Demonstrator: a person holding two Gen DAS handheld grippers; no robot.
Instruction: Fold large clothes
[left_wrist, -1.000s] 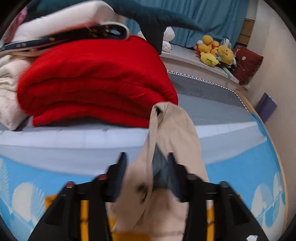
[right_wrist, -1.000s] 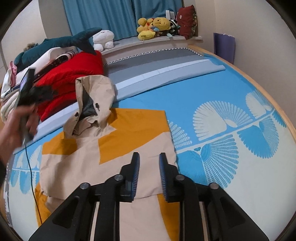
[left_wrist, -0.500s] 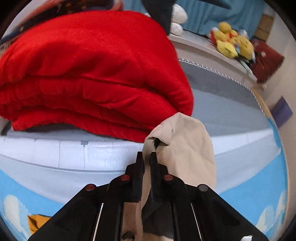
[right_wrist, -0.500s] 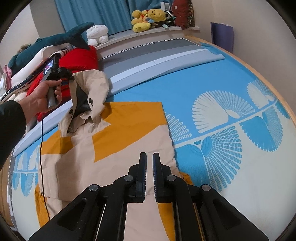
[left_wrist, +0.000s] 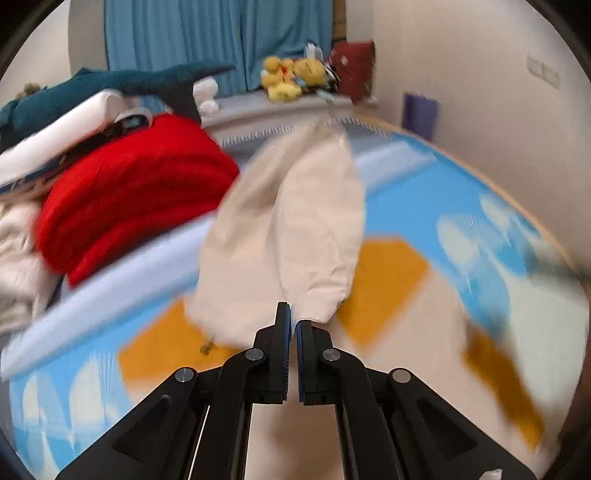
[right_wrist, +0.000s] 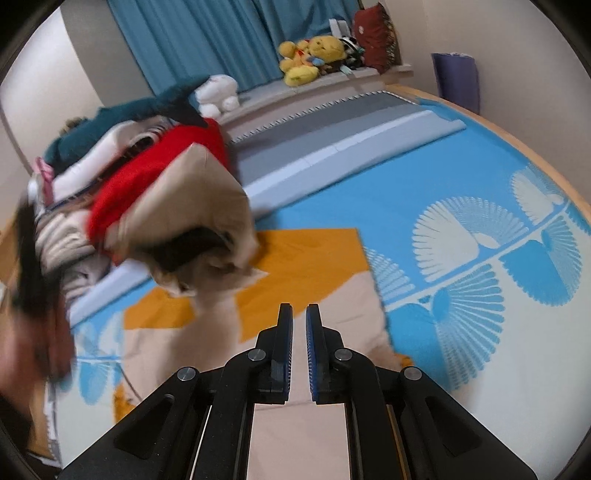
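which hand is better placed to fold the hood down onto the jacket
Left. Its gripper is shut on the beige hood, lifted above the jacket. The right gripper holds nothing and sits low over the jacket's body.

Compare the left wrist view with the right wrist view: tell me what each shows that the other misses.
Only the left wrist view shows the left gripper pinching the beige hood. Only the right wrist view shows the right gripper, its jaws nearly shut over the jacket body, and the hood's dark opening. Both show the red blanket, the yellow plush toys and the blue bedsheet.
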